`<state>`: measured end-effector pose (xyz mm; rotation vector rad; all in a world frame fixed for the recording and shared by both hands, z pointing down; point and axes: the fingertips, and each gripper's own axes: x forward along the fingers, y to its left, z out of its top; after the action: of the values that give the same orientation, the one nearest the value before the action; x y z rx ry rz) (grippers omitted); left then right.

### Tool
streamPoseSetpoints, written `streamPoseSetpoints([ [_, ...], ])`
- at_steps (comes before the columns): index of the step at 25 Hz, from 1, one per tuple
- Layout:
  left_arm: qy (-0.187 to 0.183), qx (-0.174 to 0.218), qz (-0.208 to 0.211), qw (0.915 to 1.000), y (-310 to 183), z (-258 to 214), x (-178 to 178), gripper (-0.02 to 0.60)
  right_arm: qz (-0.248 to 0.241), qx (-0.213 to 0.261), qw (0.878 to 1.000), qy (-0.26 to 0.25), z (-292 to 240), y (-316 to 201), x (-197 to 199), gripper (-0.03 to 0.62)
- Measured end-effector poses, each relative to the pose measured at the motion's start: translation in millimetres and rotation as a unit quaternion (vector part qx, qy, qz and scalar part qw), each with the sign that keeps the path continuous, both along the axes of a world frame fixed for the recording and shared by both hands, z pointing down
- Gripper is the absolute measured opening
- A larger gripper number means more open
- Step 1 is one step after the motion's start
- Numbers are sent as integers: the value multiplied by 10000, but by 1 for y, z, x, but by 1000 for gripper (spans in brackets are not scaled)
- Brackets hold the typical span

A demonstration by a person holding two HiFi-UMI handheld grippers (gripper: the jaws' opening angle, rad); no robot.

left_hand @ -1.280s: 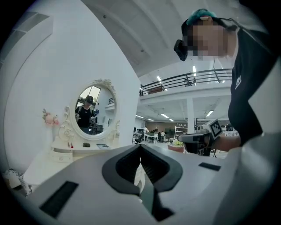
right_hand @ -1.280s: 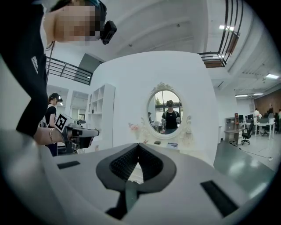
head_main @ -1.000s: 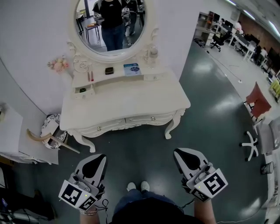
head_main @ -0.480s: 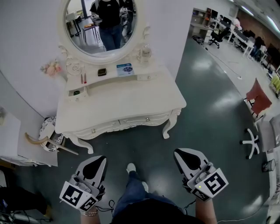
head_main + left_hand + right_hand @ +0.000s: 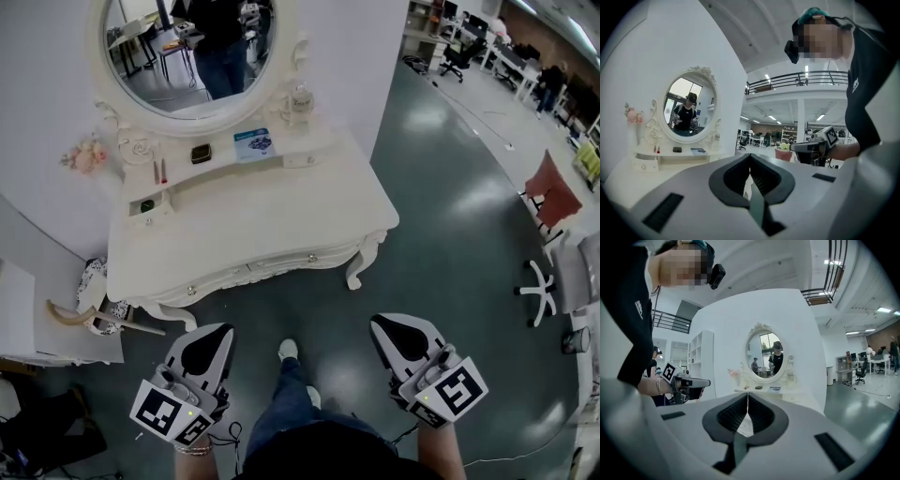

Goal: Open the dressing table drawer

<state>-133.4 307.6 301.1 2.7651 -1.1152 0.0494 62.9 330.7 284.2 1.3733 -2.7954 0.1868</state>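
The left gripper (image 5: pixel 215 330) and the right gripper (image 5: pixel 383 322) were held with jaws closed together, nothing being gripped, well apart from the dressing table (image 5: pixel 246 223). The drawer (image 5: pixel 281 266) was seen shut in the table's front, facing both grippers.

Open floor (image 5: pixel 319 300) runs straight up to the table (image 5: pixel 253 220) front, so the drawers (image 5: pixel 281 265) can be reached head-on. Left corner is crowded: a white unit (image 5: pixel 37 323) and what might be a tipped stool (image 5: pixel 98 314) sit by the leg (image 5: pixel 176 314). Right side, wide bare floor out to a chair base (image 5: pixel 536 295).
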Motion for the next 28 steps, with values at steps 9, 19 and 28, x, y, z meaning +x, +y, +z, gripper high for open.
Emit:
streamPoseSetpoints([
  [9,18,-45,188,9998,-47,-2,6,18,199,-179,9996,117,12,-43,6,18],
  [19,49,-118,386,9992,-95,-4,6,18,335,-262,9990,108,10,-84,0,18],
  [28,133,-96,656,9977,-135,-9,9,17,538,-279,9980,190,3,-114,-3,20],
])
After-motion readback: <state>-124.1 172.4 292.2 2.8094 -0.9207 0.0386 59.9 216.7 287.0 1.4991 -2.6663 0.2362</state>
